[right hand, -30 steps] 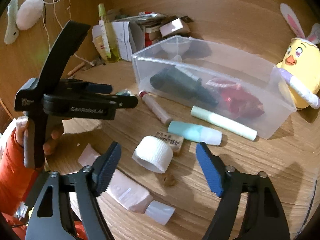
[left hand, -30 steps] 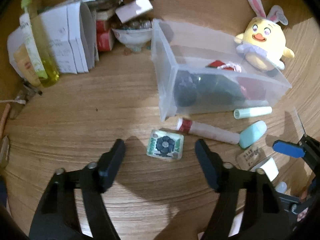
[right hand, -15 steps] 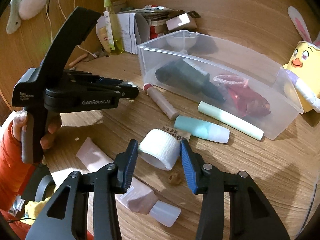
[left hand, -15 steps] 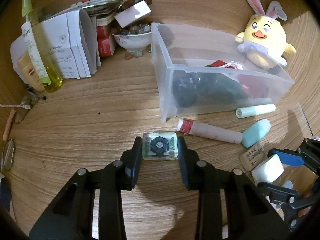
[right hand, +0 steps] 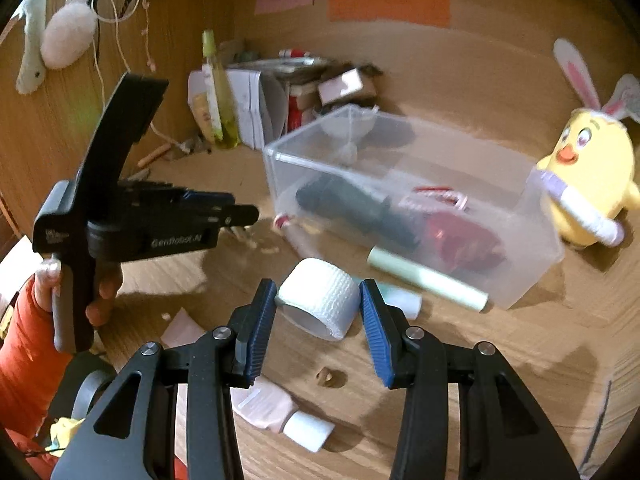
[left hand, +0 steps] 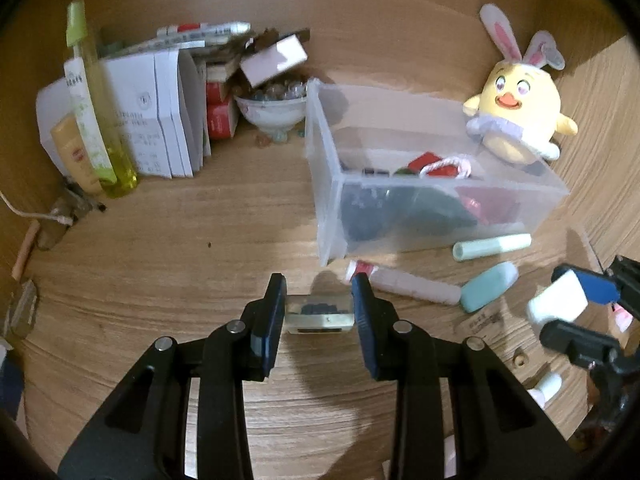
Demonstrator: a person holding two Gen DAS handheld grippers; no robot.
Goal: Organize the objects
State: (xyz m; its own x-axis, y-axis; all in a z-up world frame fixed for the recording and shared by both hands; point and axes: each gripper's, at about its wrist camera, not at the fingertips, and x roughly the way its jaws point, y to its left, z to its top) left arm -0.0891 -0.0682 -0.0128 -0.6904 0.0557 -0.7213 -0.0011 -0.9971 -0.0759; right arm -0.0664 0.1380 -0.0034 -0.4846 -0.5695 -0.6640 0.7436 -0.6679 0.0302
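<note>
My left gripper [left hand: 319, 300] is shut on a small flowered tile [left hand: 320, 315] and holds it just off the wooden desk. My right gripper [right hand: 318, 300] is shut on a white bandage roll [right hand: 320, 302], lifted a little above the desk; that roll [left hand: 557, 302] also shows at the right edge of the left wrist view. A clear plastic bin [left hand: 420, 184] [right hand: 408, 200] stands ahead of both, with dark and red items inside. In the right wrist view the left gripper [right hand: 240, 214] sits at the left, held by a hand in an orange sleeve [right hand: 24, 344].
In front of the bin lie a pale green stick [left hand: 492, 245], a red-capped tube [left hand: 404, 282] and a teal case [left hand: 488, 286]. A pink tube [right hand: 276, 410] lies under my right gripper. A yellow chick plush [left hand: 516, 116], a bowl [left hand: 270, 114], papers [left hand: 156, 120] and a yellow bottle [left hand: 98, 120] line the back.
Both grippers closed from open, the left on the tile and the right on the bandage roll. The roll has since risen off the desk and the tile is tipped up.
</note>
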